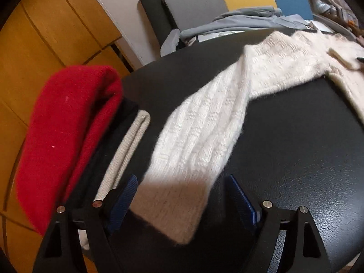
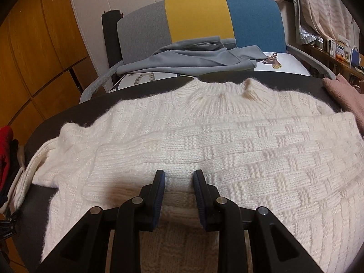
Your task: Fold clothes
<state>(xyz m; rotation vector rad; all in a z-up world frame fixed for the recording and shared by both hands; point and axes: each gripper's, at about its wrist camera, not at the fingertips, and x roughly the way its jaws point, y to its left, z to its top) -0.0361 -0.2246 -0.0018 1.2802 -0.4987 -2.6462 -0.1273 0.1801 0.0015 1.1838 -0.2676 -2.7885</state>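
Observation:
A cream knit sweater (image 2: 227, 141) lies flat on the black table (image 2: 68, 116), collar at the far side. One sleeve is folded across its chest. Its other sleeve (image 1: 200, 132) stretches toward the near left, and the cuff lies between the fingers of my left gripper (image 1: 182, 178), which is wide open just above it. My right gripper (image 2: 179, 174) hovers low over the sweater's middle. Its blue pads are a narrow gap apart, with knit showing between them and no clear pinch.
A stack of folded clothes sits at the table's left edge: a red garment (image 1: 68, 125) on top, black and beige (image 1: 127, 154) ones beneath. A grey garment (image 2: 193, 54) lies on the chair (image 2: 200, 16) behind. A pink cloth (image 2: 343, 95) lies at the far right.

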